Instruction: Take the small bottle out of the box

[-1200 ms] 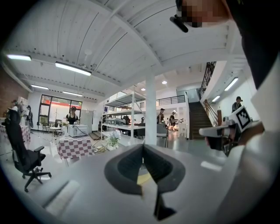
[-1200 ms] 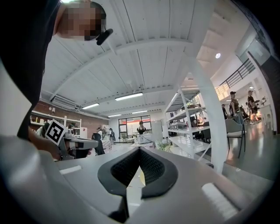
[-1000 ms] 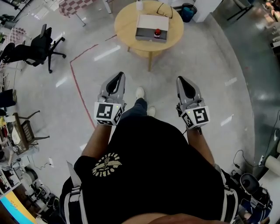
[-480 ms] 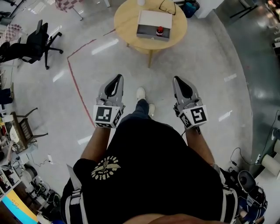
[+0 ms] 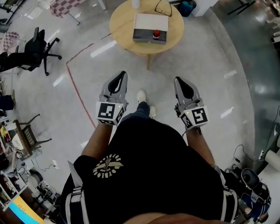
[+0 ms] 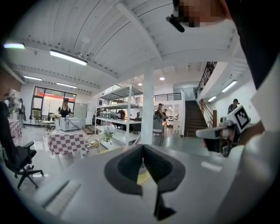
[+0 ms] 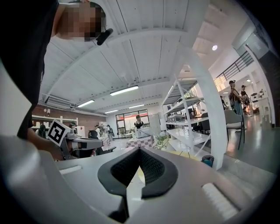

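The small bottle [image 5: 156, 33], with a red cap, stands in the open grey and white box [image 5: 150, 27] on a round wooden table [image 5: 127, 30], far ahead at the top of the head view. My left gripper [image 5: 121, 75] and right gripper [image 5: 180, 80] are held side by side over the floor, well short of the table. Both are shut with nothing between the jaws. The left gripper view shows its closed jaws [image 6: 143, 151] pointing into the hall. The right gripper view shows its jaws [image 7: 139, 154] closed the same way.
Glasses [image 5: 162, 7] lie on the table behind the box. A black office chair [image 5: 33, 52] stands at the left, and a red tape line [image 5: 73, 81] runs across the floor. A blue bin [image 5: 187, 8] sits behind the table. The person's shoes [image 5: 141, 95] show between the grippers.
Both grippers stay shut and level in front of the body. The head view has swayed a little, and the table and box sit slightly higher and further left.
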The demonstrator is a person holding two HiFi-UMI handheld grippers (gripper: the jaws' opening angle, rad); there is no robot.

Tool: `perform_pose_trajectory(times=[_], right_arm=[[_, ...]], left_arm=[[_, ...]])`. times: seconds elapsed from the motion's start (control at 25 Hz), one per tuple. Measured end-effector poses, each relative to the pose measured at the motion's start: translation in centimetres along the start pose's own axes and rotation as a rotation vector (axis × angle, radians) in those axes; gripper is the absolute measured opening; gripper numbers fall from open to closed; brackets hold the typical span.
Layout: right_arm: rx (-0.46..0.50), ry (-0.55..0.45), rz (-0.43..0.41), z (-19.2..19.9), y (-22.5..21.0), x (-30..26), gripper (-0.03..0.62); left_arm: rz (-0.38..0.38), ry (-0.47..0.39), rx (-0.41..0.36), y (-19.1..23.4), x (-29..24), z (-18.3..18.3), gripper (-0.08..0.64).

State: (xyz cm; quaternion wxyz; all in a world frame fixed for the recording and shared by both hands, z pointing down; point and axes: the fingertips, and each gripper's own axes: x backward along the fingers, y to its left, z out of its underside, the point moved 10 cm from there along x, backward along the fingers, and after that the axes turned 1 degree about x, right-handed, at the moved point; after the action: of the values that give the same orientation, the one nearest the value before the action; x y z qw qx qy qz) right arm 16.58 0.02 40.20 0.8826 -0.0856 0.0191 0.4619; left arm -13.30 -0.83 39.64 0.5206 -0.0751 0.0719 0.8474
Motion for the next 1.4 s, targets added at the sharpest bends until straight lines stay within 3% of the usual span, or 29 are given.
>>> perform_pose_trajectory(times=[0.44, 0.88, 1.04, 1.4], right_arm=[[0.031, -0.02, 0.048, -2.6, -2.8, -2.5, 0.006], [0.111, -0.023, 0.115, -6.2, -3.4, -6.6, 0.006], [0.108, -0.021, 0.135, -6.7, -3.3, -7.3, 0.006], [0.071, 0.002, 0.102, -6.0, -4.2, -8.8, 0.008]], left_arm=[[0.076, -0.036, -0.021, 1.3, -5.7, -2.9, 0.0], [0.157, -0.072, 0.007, 5.7, -10.7, -4.5, 0.0], [0.191, -0.092, -0.015, 6.6, -12.1, -4.5, 0.0], [0.129, -0.065, 0.027, 8.3, -12.7, -3.4, 0.0]])
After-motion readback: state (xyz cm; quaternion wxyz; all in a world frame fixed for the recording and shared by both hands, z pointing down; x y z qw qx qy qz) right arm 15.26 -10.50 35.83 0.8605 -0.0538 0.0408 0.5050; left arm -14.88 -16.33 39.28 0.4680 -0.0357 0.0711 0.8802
